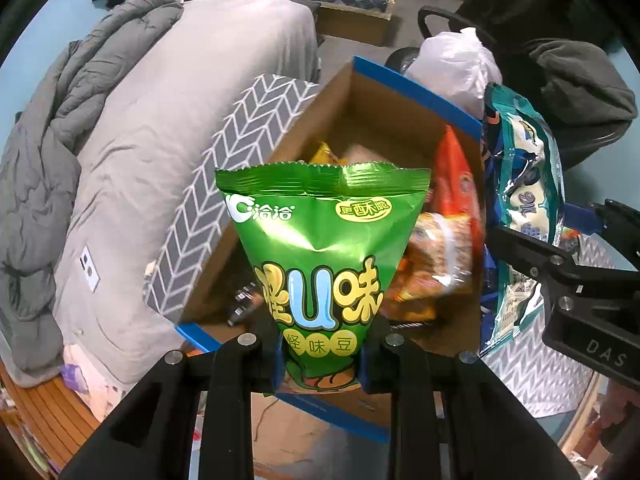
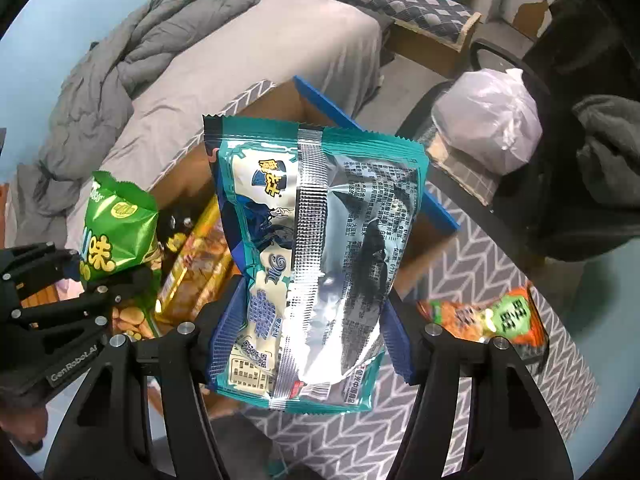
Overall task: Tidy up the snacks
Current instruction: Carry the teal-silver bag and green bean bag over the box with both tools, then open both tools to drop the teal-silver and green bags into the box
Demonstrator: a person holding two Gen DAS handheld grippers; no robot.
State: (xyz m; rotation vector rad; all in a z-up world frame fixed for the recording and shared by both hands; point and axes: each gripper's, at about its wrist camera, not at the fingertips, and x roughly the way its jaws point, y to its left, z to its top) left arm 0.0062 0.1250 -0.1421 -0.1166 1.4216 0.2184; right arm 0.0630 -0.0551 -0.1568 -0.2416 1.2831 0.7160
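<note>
Two bags fill my tongs: my left gripper [image 1: 322, 364] clamps a shiny green foil snack bag [image 1: 320, 252], my right gripper [image 2: 308, 340] a teal-and-silver foil packet [image 2: 312, 264]. Beyond both sits an open blue-edged cardboard box [image 1: 360, 92] holding orange snack packs [image 1: 452, 200].

Snack packets [image 1: 436, 256] inside box [image 1: 384, 92]
</note>
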